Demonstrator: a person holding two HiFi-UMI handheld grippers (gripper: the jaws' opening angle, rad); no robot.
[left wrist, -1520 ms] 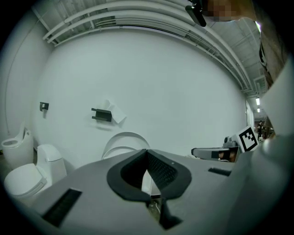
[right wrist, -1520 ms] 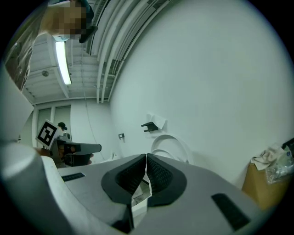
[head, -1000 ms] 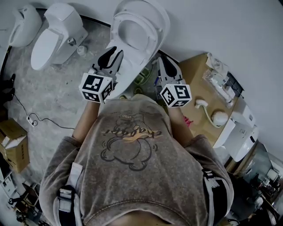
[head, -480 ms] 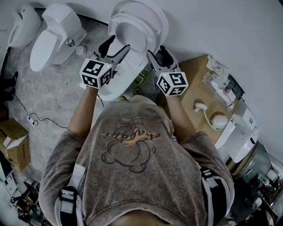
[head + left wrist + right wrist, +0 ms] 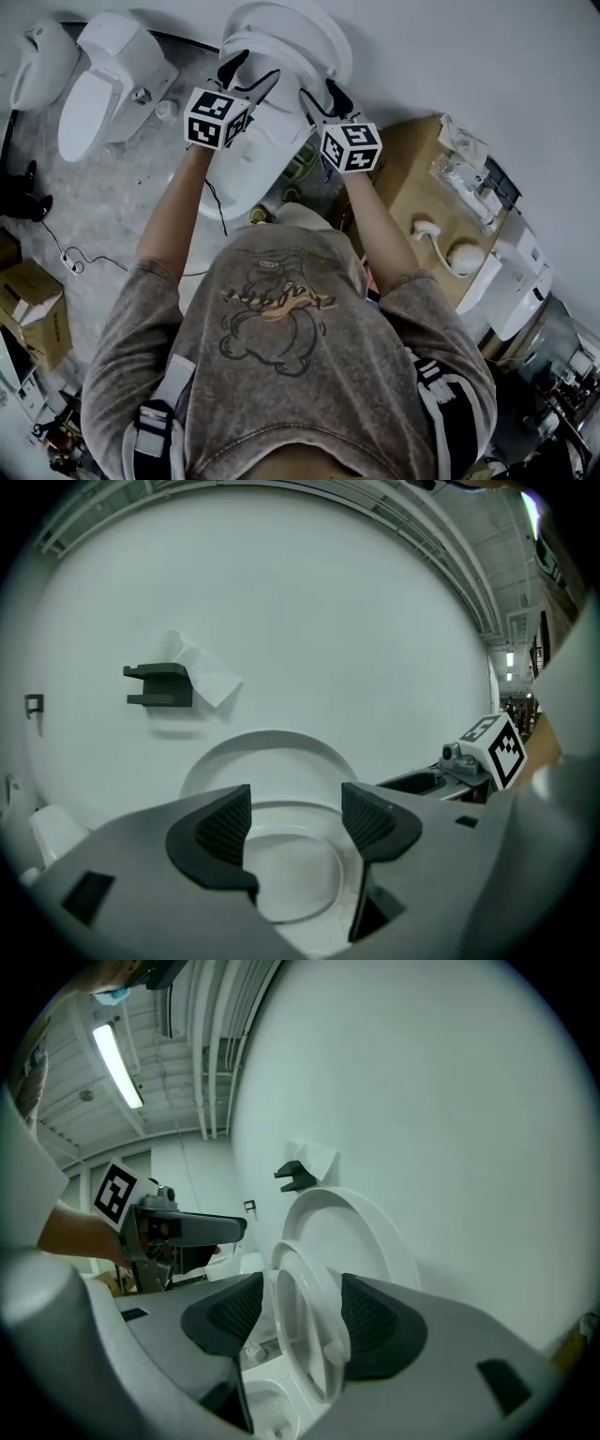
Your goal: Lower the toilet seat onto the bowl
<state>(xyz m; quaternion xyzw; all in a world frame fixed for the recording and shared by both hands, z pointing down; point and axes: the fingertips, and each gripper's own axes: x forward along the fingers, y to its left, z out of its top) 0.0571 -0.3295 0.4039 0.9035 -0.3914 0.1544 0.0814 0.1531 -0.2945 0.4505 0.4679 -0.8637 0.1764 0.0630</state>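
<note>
Between the fingers [image 5: 380, 1321] of the right gripper [image 5: 300, 1316], which stand wide apart, the rim of the raised toilet seat [image 5: 300, 1265] passes edge-on, and neither pad presses on it. The seat stands nearly upright, clear of the bowl [image 5: 234, 183], and just behind it the lid [image 5: 366, 1232] leans on the white wall [image 5: 450, 1101]. Beside it, the left gripper [image 5: 295, 817] faces the seat front-on; its fingers [image 5: 225, 822] are opening with nothing between them, and the seat's ring shows beyond the gap. Above the lid, a black holder [image 5: 159, 684] with paper is fixed to the wall. To the left, another white toilet [image 5: 103, 84] stands on the grey floor [image 5: 103, 216].
</note>
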